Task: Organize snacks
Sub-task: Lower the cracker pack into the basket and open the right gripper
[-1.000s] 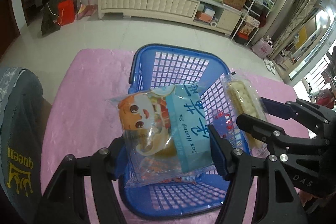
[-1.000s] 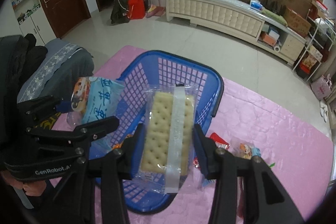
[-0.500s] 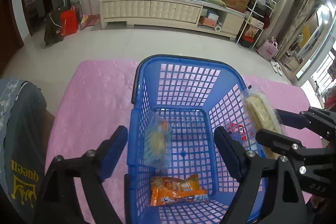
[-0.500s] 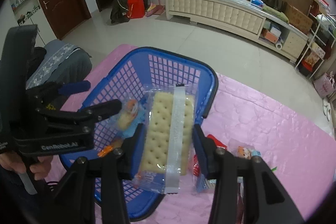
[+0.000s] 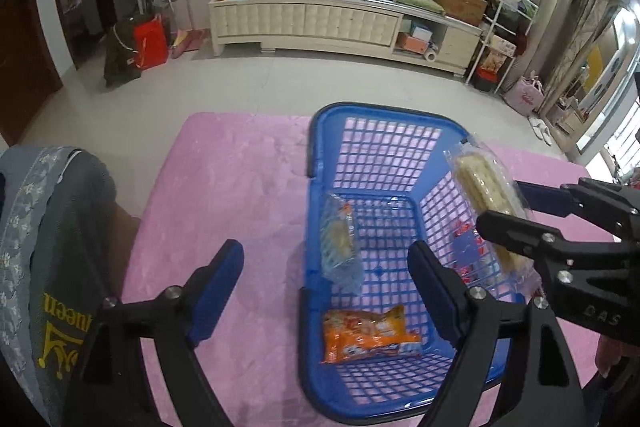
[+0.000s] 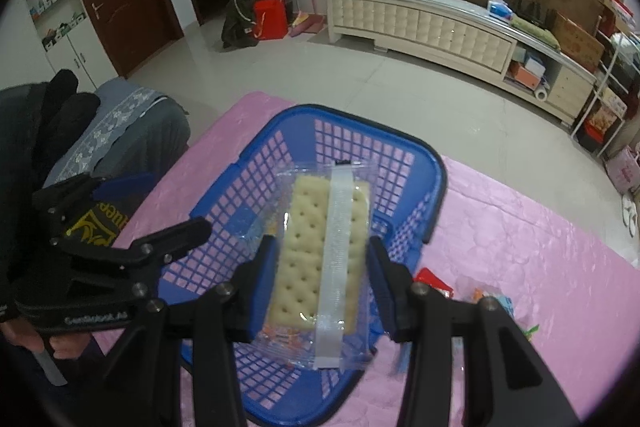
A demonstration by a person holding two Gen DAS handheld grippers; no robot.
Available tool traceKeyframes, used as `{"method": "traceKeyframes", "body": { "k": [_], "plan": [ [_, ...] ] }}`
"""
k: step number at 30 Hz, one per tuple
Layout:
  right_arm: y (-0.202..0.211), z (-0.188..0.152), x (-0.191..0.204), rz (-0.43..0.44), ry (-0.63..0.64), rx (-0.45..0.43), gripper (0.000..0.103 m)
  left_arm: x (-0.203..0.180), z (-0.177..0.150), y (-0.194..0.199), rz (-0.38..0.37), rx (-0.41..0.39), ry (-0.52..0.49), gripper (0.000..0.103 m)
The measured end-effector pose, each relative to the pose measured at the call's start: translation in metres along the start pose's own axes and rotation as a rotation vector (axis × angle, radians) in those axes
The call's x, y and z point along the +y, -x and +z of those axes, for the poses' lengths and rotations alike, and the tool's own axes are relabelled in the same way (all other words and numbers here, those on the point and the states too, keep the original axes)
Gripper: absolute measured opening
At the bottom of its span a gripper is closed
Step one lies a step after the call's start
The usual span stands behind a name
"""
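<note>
Released since the earlier frame, the clear snack bag [image 5: 339, 239] now leans against the blue basket [image 5: 384, 115] wall, and the left gripper [image 5: 326, 291], just opened, stands empty. An orange packet [image 5: 370, 335] is inside too. The cracker pack [image 6: 320, 259] is clamped in the right gripper [image 6: 322, 291] above the basket; loose snacks [image 6: 486, 297] remain on the pink cloth [image 6: 520, 235].

You can read little here. On the grey-green cloth [image 5: 60, 267] at the left edge of the left wrist view, yellow letters spell "queen" beside a crown emblem. The right gripper's [image 5: 500, 227] black body carries the embossed letters "DAS", upside down. In the right wrist view, the left gripper's [image 6: 160, 211] body bears blurred white lettering you cannot make out for certain.
</note>
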State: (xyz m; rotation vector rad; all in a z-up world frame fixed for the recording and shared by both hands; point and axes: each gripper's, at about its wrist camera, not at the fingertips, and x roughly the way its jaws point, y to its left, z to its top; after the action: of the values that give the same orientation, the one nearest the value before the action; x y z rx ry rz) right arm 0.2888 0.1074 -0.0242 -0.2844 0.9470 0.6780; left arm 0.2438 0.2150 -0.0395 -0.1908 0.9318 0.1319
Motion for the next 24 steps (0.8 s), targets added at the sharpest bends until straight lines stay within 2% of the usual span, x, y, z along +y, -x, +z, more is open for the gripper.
{"method": "traceKeyframes", "body": {
  "k": [9, 12, 14, 17, 24],
  "plan": [
    [-0.039, 0.007, 0.012, -0.042, 0.041, 0.076, 0.050, 0.020, -0.008, -0.006, -0.005, 0.020, 0.029, 0.082],
    [-0.040, 0.004, 0.013, -0.038, 0.049, 0.082, 0.058, 0.019, -0.011, -0.006, -0.013, 0.021, 0.030, 0.082],
    [-0.035, 0.001, 0.013, -0.025, 0.038, 0.072, 0.071, 0.019, -0.013, -0.005, -0.021, 0.021, 0.038, 0.082],
    [-0.022, -0.003, 0.013, -0.029, 0.033, 0.051, 0.078, 0.015, -0.017, 0.003, -0.004, 0.017, 0.044, 0.082],
    [0.018, -0.013, 0.012, -0.046, 0.046, 0.007, 0.080, -0.002, -0.022, 0.027, -0.019, -0.021, 0.021, 0.082]
  ]
}}
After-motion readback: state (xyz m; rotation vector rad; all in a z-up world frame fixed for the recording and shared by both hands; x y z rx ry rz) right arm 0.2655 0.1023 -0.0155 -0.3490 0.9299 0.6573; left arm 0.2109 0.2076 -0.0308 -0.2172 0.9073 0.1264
